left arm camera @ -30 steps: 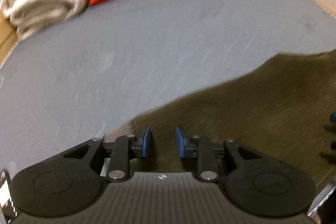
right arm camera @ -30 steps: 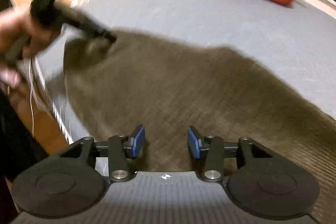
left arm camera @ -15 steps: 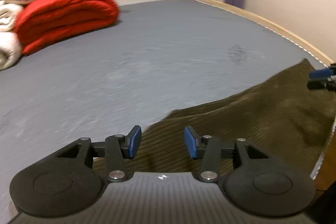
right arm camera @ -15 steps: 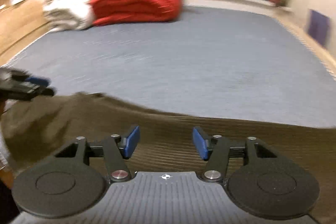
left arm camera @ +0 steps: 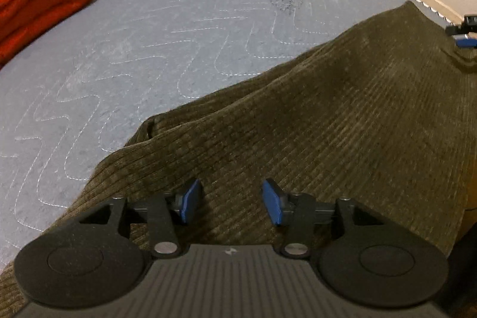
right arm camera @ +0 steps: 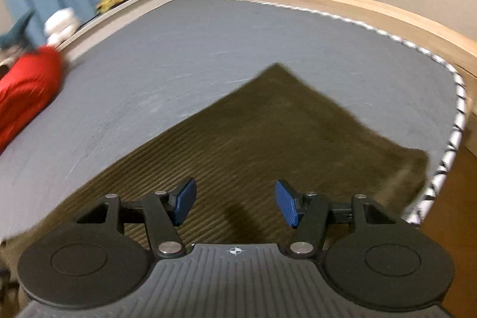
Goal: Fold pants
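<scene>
— Where do the olive-brown corduroy pants point(left arm camera: 342, 121) lie?
— Along the grey quilted mattress's point(left arm camera: 167, 29) near edge, long axis running across both grippers.
— Jaws?
— Left gripper point(left arm camera: 229, 204) and right gripper point(right arm camera: 235, 204) both spread, empty, directly above cloth.

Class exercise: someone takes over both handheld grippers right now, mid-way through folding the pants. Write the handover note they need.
Left gripper: open, holding nothing, poised low over the olive corduroy pants.
Right gripper: open and empty too, above the same fabric.
The pants lie spread on the grey quilted mattress, close to its near edge, with a rumpled layered edge on the left side. A red folded blanket sits at the far end, apart from the pants.
Done: the pants are laid out.
Left: no neat fold shows yet; grip an edge with each gripper and likely fold the pants over.
</scene>
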Demonstrator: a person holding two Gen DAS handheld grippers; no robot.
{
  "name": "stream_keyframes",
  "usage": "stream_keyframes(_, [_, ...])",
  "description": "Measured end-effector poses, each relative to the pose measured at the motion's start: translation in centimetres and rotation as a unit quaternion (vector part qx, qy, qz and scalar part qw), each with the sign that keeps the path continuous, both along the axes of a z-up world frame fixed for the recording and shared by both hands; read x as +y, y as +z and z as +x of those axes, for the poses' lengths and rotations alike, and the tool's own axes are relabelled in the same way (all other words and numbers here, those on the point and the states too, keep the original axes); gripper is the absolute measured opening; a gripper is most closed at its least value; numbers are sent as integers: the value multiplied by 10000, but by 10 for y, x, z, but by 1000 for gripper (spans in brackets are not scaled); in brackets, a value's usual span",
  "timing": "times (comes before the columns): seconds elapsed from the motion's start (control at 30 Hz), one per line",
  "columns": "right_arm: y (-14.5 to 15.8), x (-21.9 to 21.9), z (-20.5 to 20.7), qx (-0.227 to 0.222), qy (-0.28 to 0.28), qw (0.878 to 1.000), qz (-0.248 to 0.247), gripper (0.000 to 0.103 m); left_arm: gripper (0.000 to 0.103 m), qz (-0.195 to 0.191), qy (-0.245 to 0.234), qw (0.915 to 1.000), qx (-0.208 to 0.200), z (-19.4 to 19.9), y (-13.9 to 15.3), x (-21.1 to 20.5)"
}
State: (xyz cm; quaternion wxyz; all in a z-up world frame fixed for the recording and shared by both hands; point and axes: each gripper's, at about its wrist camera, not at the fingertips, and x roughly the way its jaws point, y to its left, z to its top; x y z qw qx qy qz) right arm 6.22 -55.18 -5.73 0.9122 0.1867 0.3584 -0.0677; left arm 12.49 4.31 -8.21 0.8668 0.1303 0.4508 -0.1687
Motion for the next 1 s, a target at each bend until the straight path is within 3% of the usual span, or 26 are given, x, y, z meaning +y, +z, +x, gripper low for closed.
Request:
stream_keyframes(0.23, [-1,-45,-4,-227,-905,9950,363,61,63,-218,312,9988,-319,-3,20,9])
stream_keyframes(0.33, [-1,-71,-16,-403,-1507,9861,571,70,64,-214,313,9986,-373,-7,23,10])
stream_keyframes(0.43, [-10,-98,-29,-451,-2006,9755,787,70,66,-202,277,9986,-399,-14,30,10])
stream_keyframes(0.53, [-18,-119,-37,-465,-2118,9674,1306,68,67,-245,220,9984,-460,-20,37,9])
stream_keyframes(0.7, [-19,-123,-55,-503,-2199,9617,1555,68,70,-287,188,9978,-563,-25,44,7])
stream_keyframes(0.83, [-22,-130,-68,-574,-2295,9484,2109,68,71,-241,214,9980,-535,-25,41,9])
stream_keyframes(1.0, [-44,-130,-53,-182,-2044,9376,2806,67,72,-169,187,9985,-486,-25,39,8])
